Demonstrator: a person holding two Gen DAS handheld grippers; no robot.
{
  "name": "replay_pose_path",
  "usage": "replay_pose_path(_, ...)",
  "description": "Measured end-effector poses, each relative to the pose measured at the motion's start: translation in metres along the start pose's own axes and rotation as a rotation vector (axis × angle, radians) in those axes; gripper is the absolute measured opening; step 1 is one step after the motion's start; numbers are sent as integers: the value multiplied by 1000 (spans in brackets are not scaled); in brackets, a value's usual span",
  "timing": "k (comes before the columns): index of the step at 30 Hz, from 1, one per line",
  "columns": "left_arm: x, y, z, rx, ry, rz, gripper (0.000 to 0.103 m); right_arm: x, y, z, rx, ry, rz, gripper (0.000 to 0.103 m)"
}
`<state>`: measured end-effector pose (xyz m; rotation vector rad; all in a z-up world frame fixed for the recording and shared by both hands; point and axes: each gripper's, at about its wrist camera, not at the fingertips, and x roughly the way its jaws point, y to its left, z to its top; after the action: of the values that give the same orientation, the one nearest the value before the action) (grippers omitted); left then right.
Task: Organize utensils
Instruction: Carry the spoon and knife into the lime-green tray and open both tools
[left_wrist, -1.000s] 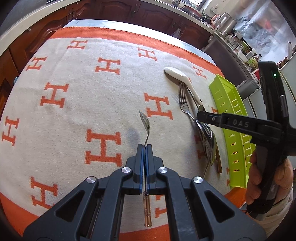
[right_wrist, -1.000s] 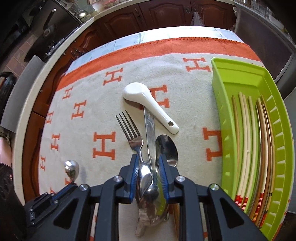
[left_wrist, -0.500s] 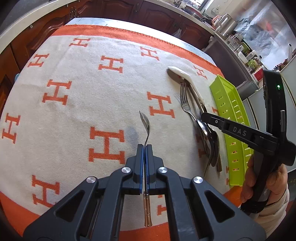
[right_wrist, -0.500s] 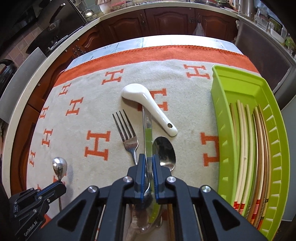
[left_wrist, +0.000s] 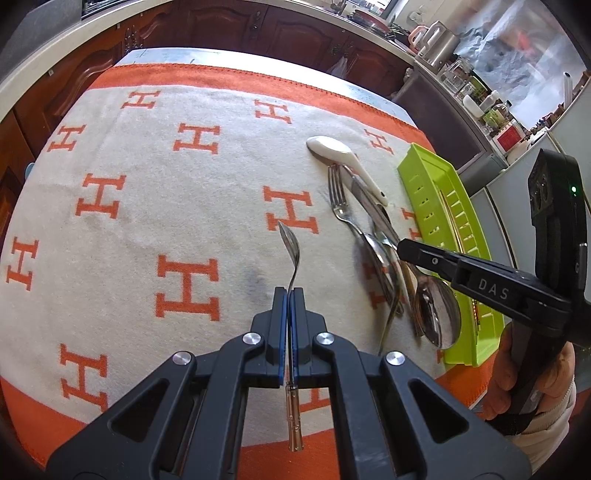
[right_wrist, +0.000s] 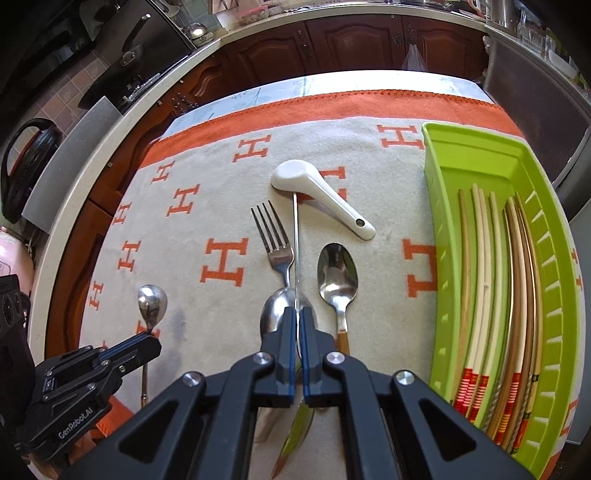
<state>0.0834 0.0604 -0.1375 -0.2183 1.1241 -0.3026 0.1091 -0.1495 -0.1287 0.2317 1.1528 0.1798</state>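
Note:
My left gripper (left_wrist: 289, 295) is shut on the thin handle of a small metal spoon (left_wrist: 290, 243), held above the cloth; the same small spoon (right_wrist: 152, 301) shows in the right wrist view. My right gripper (right_wrist: 297, 314) is shut on a table knife (right_wrist: 295, 240), whose blade stands edge-on and reaches toward a white ceramic spoon (right_wrist: 321, 192). Its green handle sticks out below the fingers. A fork (right_wrist: 275, 240), a wooden-handled spoon (right_wrist: 338, 273) and another metal spoon (right_wrist: 271, 317) lie under and beside the knife. In the left wrist view the right gripper (left_wrist: 402, 247) hovers over this pile.
A lime green tray (right_wrist: 443, 206) with several chopsticks (right_wrist: 480, 295) sits along the right edge of the white and orange cloth (right_wrist: 221, 206). A person's hand (left_wrist: 532, 376) holds the right gripper. Dark cabinets and a counter ring the table.
My right gripper's jaws have shut on the knife, and the blade has turned from flat to edge-on and lifted slightly. The left gripper and its spoon have stayed put.

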Motion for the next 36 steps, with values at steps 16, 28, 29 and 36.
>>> replay_pose_path(16,-10,-60,-2,87,10,-44,0,-46,-26,-25,78,-61,111,2)
replay_pose_path(28,-13,-149,28,190,7,-134,0,-99,-82,-27,189,-219,80,2)
replay_pose_path(29,-11,-158,30,197,8,-141,0,-100,-89,-27,205,-226,66,2)
replay_pose_path(36,36,-213,38,218,103,-173,0,-92,-137,-35,314,-225,-1,2)
